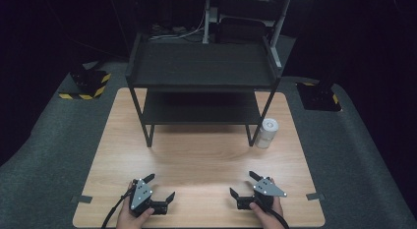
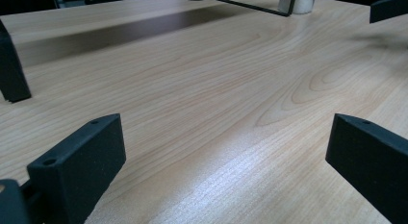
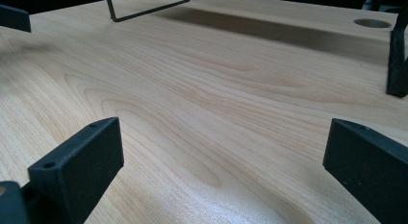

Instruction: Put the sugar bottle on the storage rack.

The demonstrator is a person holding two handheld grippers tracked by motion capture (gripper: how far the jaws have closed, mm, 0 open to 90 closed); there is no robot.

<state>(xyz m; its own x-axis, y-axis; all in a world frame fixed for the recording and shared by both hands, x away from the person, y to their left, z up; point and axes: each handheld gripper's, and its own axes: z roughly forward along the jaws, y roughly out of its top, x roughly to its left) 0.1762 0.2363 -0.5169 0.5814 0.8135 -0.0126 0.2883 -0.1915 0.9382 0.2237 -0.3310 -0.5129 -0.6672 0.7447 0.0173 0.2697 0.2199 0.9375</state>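
1. Left gripper low at lower left of the high view, resting near the front edge of the wooden table; jaws spread wide, nothing between them. Same in the left gripper view: two black jaws apart, bare wood grain between.
2. Right gripper at lower right of the high view, mirrored pose; jaws likewise wide apart and empty, confirmed in the right gripper view.
3. White cylindrical roll lying right of centre in the high view, just beside the right front leg of the black two-tier shelf rack; nearest loose item, well apart from both grippers. Pale base of it visible at the top edge of the left gripper view, behind the rack's foot bar.
4. Both shelves of the rack bare, as far as the dim light allows.
5. Step in hand, by judgement: start position, no reach begun, nothing grasped.
6. Next move likely calls for the right gripper to travel up-frame toward the roll, jaws kept open, approach from the free side away from the rack leg to avoid knocking it.
7. Brands, labels, writing: none legible. Roll's end face too small to read. Yellow-black hazard striping on floor blocks at left and right of the high view; no text.
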